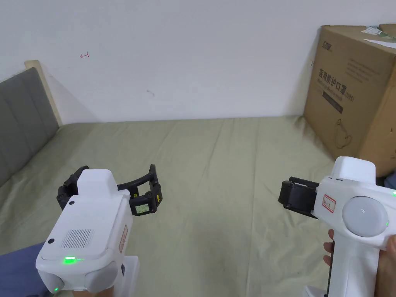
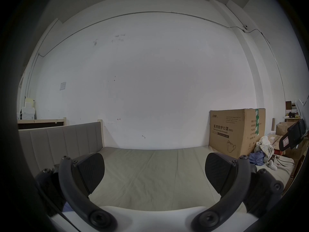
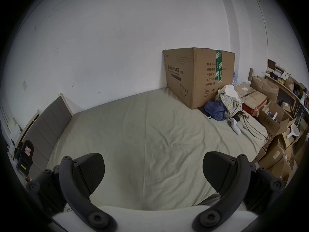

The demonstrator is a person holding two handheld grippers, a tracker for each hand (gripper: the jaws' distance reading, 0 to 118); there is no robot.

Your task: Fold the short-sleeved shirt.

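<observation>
A small heap of clothes lies at the bed's far right, beside the big box: a plaid garment (image 3: 230, 101) (image 2: 265, 147), a blue one (image 3: 214, 110) (image 2: 256, 157) and white cloth on top. Which of them is the short-sleeved shirt I cannot tell. My left gripper (image 1: 112, 181) (image 2: 154, 170) hovers open over the bare sheet at the near left, nothing between its jaws. My right gripper (image 1: 294, 195) (image 3: 153, 170) is also open and empty at the near right, held by a hand. Each gripper view catches the other gripper at its edge: right gripper (image 2: 294, 135), left gripper (image 3: 25, 157).
The pale green bed sheet (image 1: 232, 174) spreads wide between the grippers. A grey headboard (image 1: 19, 116) bounds the left, a white wall the back. A large cardboard box (image 1: 355, 93) stands at the far right. A white controller (image 3: 235, 126), cables and stacked cartons (image 3: 270, 135) crowd the right edge.
</observation>
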